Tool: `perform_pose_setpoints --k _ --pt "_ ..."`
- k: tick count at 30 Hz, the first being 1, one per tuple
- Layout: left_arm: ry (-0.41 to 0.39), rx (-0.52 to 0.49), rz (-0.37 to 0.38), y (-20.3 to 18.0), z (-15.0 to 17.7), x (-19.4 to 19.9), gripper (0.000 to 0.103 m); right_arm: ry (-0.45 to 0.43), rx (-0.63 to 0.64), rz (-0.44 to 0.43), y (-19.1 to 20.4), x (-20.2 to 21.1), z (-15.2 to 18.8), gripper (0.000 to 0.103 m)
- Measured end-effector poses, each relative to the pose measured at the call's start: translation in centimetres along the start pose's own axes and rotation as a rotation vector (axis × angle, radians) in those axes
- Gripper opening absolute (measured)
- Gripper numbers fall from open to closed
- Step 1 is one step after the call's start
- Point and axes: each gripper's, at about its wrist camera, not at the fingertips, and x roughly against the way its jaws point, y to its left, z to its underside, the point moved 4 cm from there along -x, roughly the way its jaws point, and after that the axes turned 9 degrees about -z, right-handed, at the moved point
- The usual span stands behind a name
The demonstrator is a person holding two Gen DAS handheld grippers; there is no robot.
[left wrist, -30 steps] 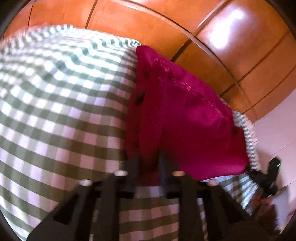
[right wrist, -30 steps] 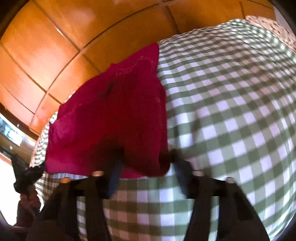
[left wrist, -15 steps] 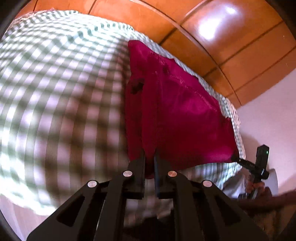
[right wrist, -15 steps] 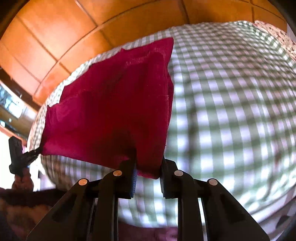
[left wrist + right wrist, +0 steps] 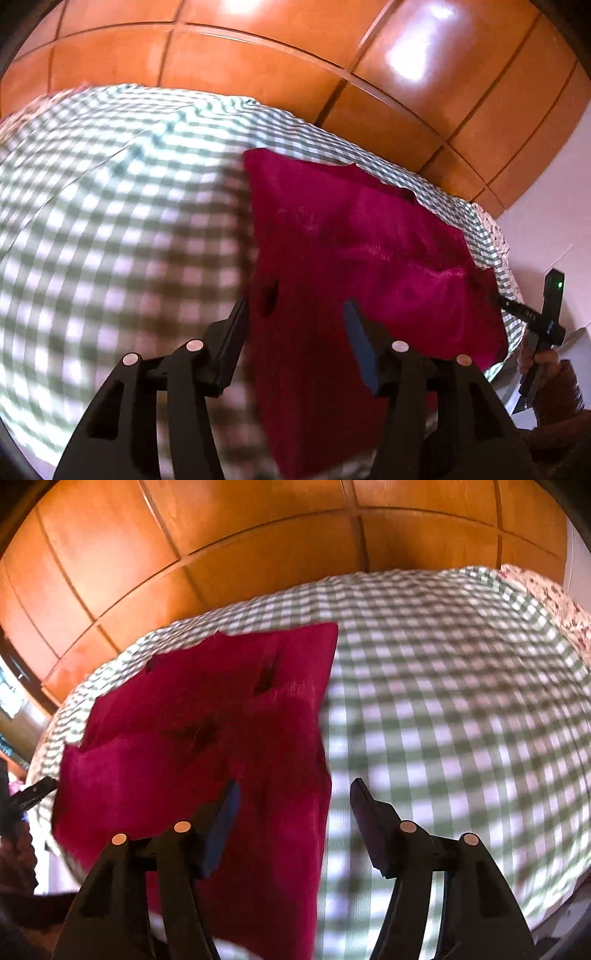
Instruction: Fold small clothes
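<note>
A magenta garment [image 5: 369, 251] lies spread on the green-and-white checked bed sheet [image 5: 110, 221], its near edge drooping toward me. In the left wrist view my left gripper [image 5: 295, 306] hovers over the garment's near left part. Its jaws are opening, and the cloth lies loose beneath the gap with neither pad pressing it. In the right wrist view the same garment [image 5: 192, 746] fills the left half. My right gripper [image 5: 294, 785] straddles its right edge, jaws also opening and gripping nothing.
Orange wooden cupboard doors [image 5: 258, 62] stand behind the bed [image 5: 443, 701]. A floral pillow [image 5: 546, 598] sits at the far right corner. A white wall [image 5: 546, 221] is on the right, where a hand [image 5: 546, 365] holds the other gripper.
Both grippers were shut on the garment's near edge and have now let it go, jaws spread. Both have lifted, and the cloth has dropped back onto the bed.
</note>
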Motion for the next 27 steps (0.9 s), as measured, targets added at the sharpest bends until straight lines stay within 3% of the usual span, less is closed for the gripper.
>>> perform_pose_setpoints --k 3,4,5,6,11,16,22,27 --pt "0.007 -0.011 0.003 -0.9 -0.8 -1.3 0.046 0.0 0.016 0.013 0.4 -1.1 -0.9 0.031" --pt "0.018 -0.012 0.019 -1.2 -1.0 -1.7 0.02 -0.001 0.02 0.016 0.6 -1.1 -0.9 0.027" --pt "0.026 -0.021 0.018 -1.4 -1.1 -1.9 0.008 -0.003 0.029 0.021 0.8 -1.0 -0.9 0.016" --pt "0.007 -0.029 0.012 -1.5 -1.1 -1.6 0.008 0.0 0.037 0.026 0.9 -0.6 -0.9 0.009" --pt "-0.063 0.017 0.072 -1.0 -1.7 1.1 0.007 -0.041 0.072 0.01 2.1 2.8 -1.4 0.007" --pt "-0.129 0.041 0.104 -1.0 -4.1 3.1 0.007 -0.113 0.068 -0.033 3.1 4.5 -4.8 0.007" --pt "-0.17 0.056 0.059 -1.1 -9.5 1.1 0.007 -0.141 0.03 -0.025 2.2 0.7 -10.4 0.007" --pt "-0.134 0.066 0.0 -0.8 -13.2 -2.8 0.007 -0.128 -0.027 0.019 0.2 -3.9 -13.7 0.006"
